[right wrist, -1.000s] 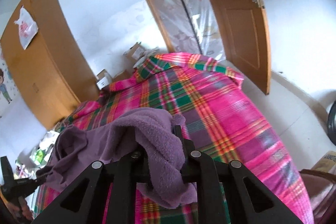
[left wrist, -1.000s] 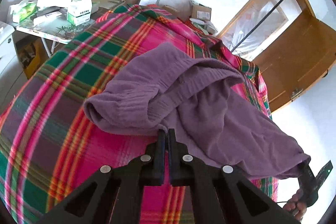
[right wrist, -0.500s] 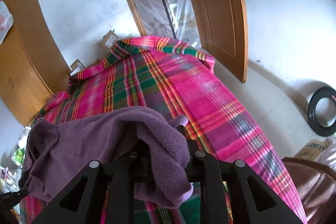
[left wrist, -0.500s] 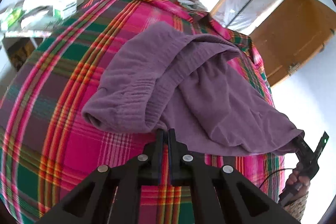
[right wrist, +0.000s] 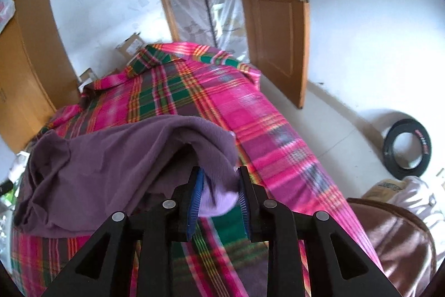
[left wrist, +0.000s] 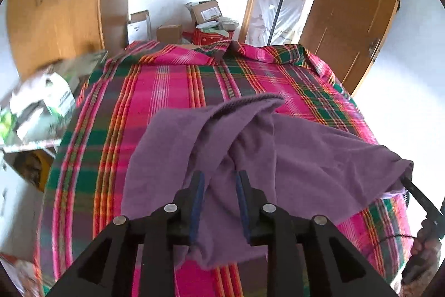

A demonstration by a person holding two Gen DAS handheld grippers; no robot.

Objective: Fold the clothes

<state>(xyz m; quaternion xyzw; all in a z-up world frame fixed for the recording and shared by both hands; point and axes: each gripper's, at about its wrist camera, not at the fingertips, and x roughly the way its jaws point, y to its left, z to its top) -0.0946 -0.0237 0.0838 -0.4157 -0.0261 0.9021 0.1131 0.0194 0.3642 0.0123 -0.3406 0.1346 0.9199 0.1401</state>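
One purple fleece garment [left wrist: 278, 152] rumpled on plaid bedspread [left wrist: 172, 91], left gripper [left wrist: 219, 180] fingers parted above it, right gripper [right wrist: 218, 183] fingers parted around lifted hem, black tyre [right wrist: 406, 146] in right view only.

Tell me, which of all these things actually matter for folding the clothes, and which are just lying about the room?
Part of the job:
purple garment, lying on the plaid bedspread
left gripper, open over it
right gripper, open around a fold of it

Just lying about:
cardboard boxes by the wall
black tyre on the floor
wooden door
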